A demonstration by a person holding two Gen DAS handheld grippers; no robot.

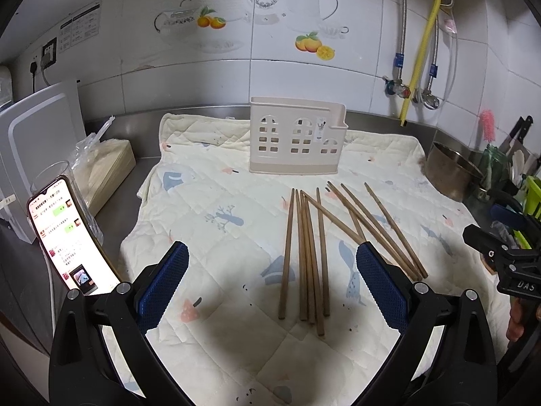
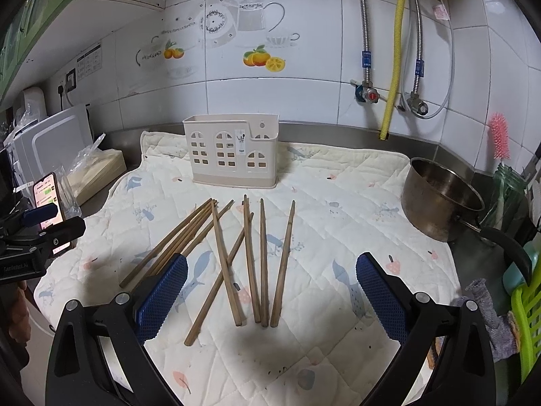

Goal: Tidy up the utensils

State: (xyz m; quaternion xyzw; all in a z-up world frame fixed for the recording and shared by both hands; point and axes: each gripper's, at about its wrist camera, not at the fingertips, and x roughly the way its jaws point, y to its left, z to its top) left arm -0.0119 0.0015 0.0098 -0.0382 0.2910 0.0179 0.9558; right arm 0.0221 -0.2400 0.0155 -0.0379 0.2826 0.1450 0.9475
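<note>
A quilted cloth point(image 1: 209, 182) covers most of the steel surface point(image 1: 121, 182), probably to give the utensils a soft, non-slip bed and keep them from rolling. At its far edge, near the tiled wall, stands the cream utensil holder point(image 1: 297, 140), upright with its open top free, the likely place for everything to end up. Off the cloth to the right sits a metal pot point(image 2: 439, 199), apart from the work. The wooden chopsticks point(image 2: 252, 260) lie loose on the cloth between the holder and the cameras, some roughly parallel, several crossing, thin ends mostly toward the holder; none is in the holder yet. The left hand-held gripper point(image 1: 272, 287) hovers low over the cloth just left of the pile, spread wide and empty. The right hand-held gripper point(image 2: 270, 291) hovers above the near ends of the chopsticks, equally wide, gripping nothing, angled forward toward the holder.
</note>
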